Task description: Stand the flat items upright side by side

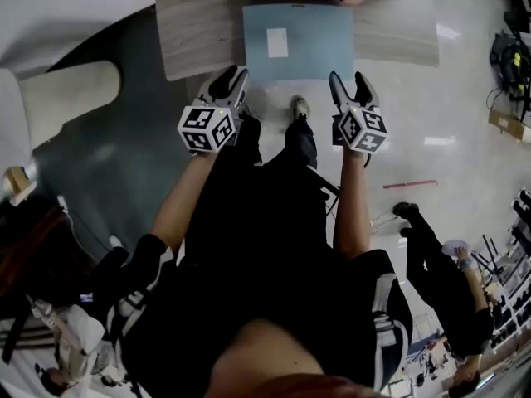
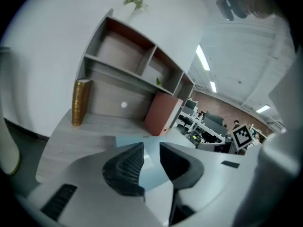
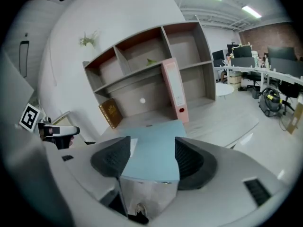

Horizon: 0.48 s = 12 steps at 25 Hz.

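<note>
The shelf unit [image 3: 151,65] stands at the back of a pale wooden desk [image 1: 199,44]. The blue folder [image 1: 299,44] lies flat on the desk directly in front of the shelf unit, with a small white label [image 1: 277,42] on its cover. The pink binder [image 3: 175,91] stands upright at the right part of the shelf unit's lower bay, just behind the far edge of the folder. The gold book [image 2: 80,102] stands on its edge at the left end of the same bay, well apart from the binder. Both tools hang on the side of the folder away from the shelf unit. The left gripper [image 1: 232,80] has its jaws near to each other with a narrow gap, and they pinch nothing. The right gripper [image 1: 349,85] has its jaws spread wide and is also empty.
</note>
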Motion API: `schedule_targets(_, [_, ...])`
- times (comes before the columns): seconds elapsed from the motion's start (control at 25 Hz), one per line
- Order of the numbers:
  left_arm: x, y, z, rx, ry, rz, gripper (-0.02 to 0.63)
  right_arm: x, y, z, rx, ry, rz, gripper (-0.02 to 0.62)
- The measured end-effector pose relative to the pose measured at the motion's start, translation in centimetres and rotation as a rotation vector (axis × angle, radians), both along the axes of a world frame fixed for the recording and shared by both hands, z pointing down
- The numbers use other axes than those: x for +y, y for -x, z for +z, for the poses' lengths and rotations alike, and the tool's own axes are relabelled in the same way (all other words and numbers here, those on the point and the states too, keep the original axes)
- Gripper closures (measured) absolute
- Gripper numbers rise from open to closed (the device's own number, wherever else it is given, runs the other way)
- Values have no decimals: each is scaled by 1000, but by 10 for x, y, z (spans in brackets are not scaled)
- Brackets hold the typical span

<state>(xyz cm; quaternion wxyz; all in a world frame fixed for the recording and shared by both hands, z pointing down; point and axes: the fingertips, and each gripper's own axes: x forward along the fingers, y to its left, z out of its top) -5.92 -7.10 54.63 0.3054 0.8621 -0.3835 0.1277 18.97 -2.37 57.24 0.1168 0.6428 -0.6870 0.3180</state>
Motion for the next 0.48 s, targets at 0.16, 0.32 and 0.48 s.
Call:
schedule_targets(0.16, [-5,8,-87,70,-186,46,542,4,35,-65,9,-99,17,296])
schedule_targets(0.32, [-2,35,-159,128,-345,42,574,15,69,-118,44,-183,65,316])
schedule_targets(0.48, [13,52,-222,184,-421,37,581,24,88,-149,67,-225,90,319])
